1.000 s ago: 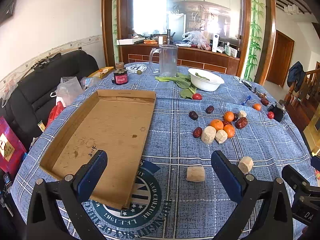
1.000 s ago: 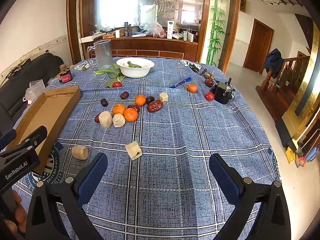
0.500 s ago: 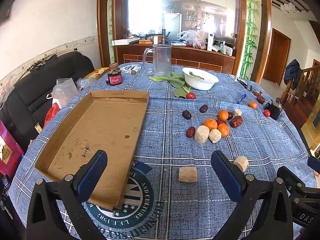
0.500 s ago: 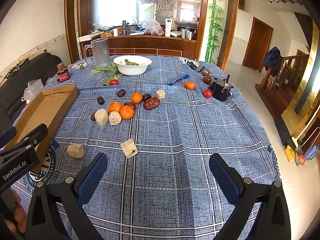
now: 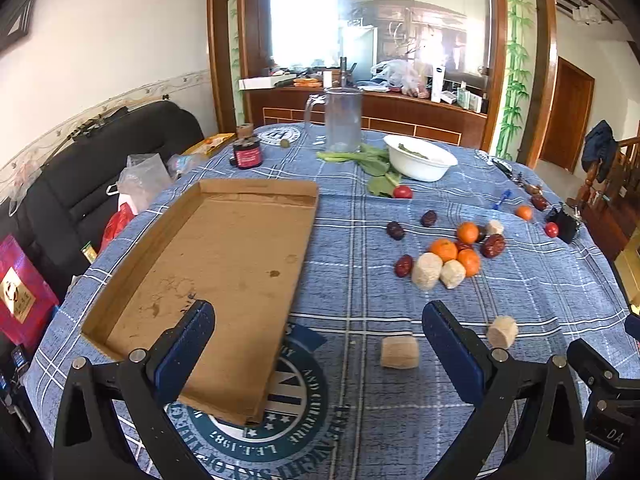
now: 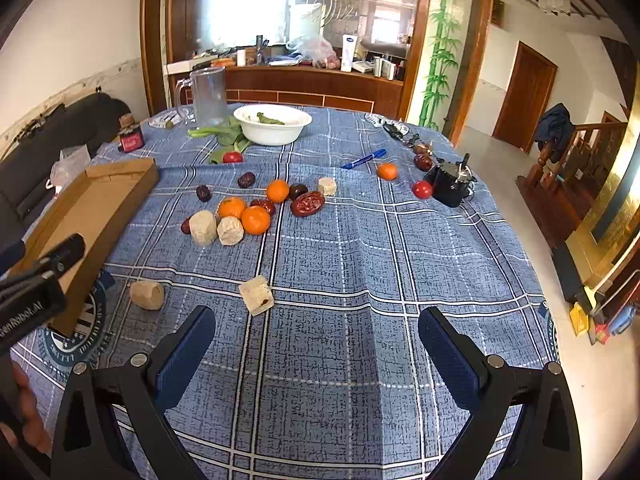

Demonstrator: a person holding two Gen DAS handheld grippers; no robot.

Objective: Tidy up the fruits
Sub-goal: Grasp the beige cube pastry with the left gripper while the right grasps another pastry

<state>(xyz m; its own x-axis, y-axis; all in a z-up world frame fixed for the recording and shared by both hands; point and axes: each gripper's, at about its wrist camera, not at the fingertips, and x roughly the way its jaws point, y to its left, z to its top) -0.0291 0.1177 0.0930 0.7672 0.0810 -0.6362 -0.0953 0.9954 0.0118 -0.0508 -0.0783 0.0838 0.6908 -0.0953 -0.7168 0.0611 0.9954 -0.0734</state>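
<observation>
On the worktop, oranges and dates lay clustered right of the cardboard tray, apart from it. Left gripper and right gripper hovered with jaws wide apart, holding nothing.

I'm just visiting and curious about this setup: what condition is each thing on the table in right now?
left gripper: open, holding nothing
right gripper: open, holding nothing
cardboard tray: nothing in it, flat on the table
white bowl: upright, greens inside
glass pitcher: upright
oranges: loose on the cloth
</observation>
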